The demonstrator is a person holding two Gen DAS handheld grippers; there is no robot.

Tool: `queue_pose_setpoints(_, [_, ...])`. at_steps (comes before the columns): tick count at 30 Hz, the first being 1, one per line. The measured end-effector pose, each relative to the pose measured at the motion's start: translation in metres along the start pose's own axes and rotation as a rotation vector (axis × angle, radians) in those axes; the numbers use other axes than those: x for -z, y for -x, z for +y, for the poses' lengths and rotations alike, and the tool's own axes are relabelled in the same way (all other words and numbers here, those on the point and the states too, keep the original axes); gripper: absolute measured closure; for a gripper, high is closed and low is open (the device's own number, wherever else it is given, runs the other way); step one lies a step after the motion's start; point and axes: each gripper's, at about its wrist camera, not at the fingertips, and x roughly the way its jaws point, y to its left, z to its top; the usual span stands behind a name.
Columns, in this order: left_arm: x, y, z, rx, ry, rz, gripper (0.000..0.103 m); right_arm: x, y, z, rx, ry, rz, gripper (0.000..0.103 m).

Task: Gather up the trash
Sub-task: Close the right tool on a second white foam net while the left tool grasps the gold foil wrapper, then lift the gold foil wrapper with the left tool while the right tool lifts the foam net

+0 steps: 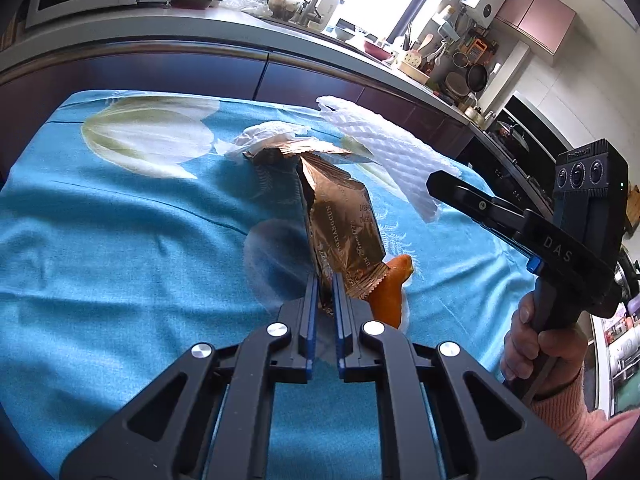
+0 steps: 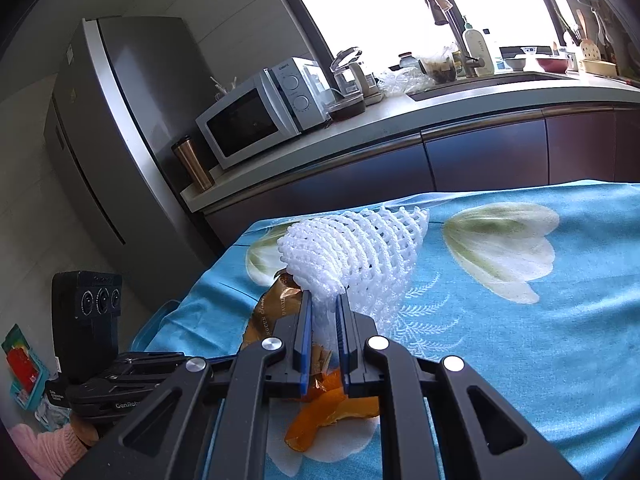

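My left gripper point(image 1: 325, 280) is shut on a bronze foil wrapper point(image 1: 344, 224) and holds it upright above the blue flowered tablecloth point(image 1: 120, 240). An orange peel point(image 1: 390, 292) lies on the cloth just right of it. A crumpled white tissue point(image 1: 266, 136) lies beyond the wrapper. My right gripper point(image 2: 325, 300) is shut on a white foam fruit net point(image 2: 356, 248) and holds it above the cloth. The net also shows in the left wrist view point(image 1: 384, 148), gripped by the right gripper point(image 1: 432, 188). The wrapper point(image 2: 272, 312) and the peel point(image 2: 332, 404) lie below the right gripper.
A kitchen counter point(image 2: 400, 120) runs behind the table with a microwave point(image 2: 256, 112), a copper tumbler point(image 2: 194, 164), a sink tap point(image 2: 448, 20) and dishes. A grey fridge point(image 2: 120, 140) stands to the left. A stove and pans point(image 1: 476, 80) are at the far right.
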Motion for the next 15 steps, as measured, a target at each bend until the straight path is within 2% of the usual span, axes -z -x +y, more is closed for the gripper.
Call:
queue_pose_setpoints(8, [0.025,0.034,0.005,-0.027,-0.029,-0.034,0.098,0.001,0.001,0.016,-0.031,0.03,-0.003,0.093])
queue_pose_setpoints(15, [0.037,0.061,0.016,-0.046,-0.011,-0.069,0.098,0.007,-0.004,0.032,-0.061,0.047,0.014,0.093])
